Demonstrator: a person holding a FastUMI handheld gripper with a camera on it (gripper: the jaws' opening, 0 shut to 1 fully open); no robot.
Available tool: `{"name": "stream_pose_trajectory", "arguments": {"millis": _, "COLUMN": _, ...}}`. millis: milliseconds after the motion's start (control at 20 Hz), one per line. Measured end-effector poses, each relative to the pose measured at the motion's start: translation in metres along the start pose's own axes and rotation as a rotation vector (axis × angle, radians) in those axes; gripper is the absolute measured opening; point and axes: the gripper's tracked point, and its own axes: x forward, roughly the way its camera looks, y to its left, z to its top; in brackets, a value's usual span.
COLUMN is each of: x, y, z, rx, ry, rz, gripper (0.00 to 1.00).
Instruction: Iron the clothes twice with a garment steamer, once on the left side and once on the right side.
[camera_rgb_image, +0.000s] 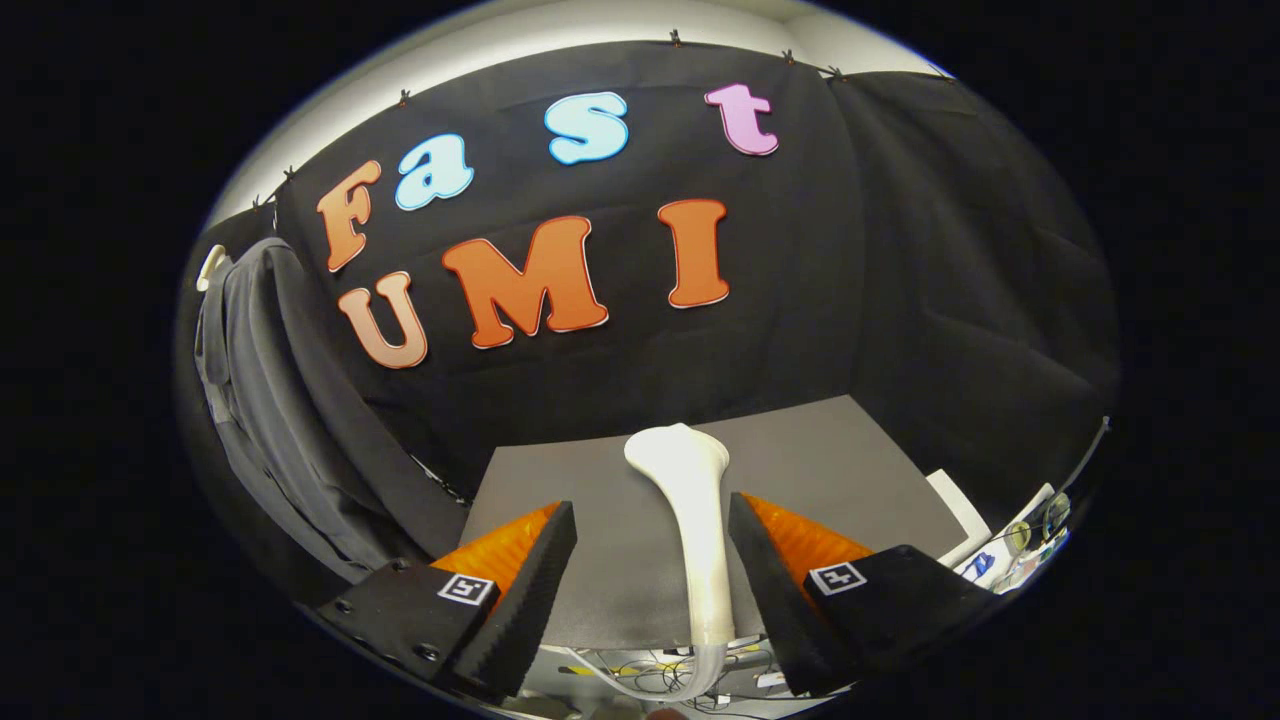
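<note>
The gripper hung above a dark grey table with its fingers spread wide, clenched on nothing. Between them, nearer the right finger, lay the white garment steamer head, its flared nozzle pointing toward twelve o'clock and its pale hose trailing off the table's near edge at six o'clock; whether the right finger touched it could not be told. A grey garment hung on a white hanger at about ten o'clock against the booth's black cloth wall. A tangle of cables lay below the table edge.
</note>
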Motion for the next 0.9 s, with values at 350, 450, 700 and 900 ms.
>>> {"name": "stream_pose_trajectory", "arguments": {"millis": 350, "x": 0.054, "y": -0.013, "z": -0.032, "rx": -0.009, "ry": 0.148, "rz": 0.005, "gripper": 0.98}}
{"name": "stream_pose_trajectory", "arguments": {"millis": 450, "x": 0.064, "y": -0.023, "z": -0.037, "rx": -0.004, "ry": 0.167, "rz": -0.015, "gripper": 0.97}}
{"name": "stream_pose_trajectory", "arguments": {"millis": 700, "x": 0.086, "y": -0.046, "z": -0.048, "rx": 0.007, "ry": 0.210, "rz": -0.064, "gripper": 0.83}}
{"name": "stream_pose_trajectory", "arguments": {"millis": 900, "x": 0.102, "y": -0.057, "z": -0.060, "rx": 0.010, "ry": 0.250, "rz": -0.081, "gripper": 0.81}}
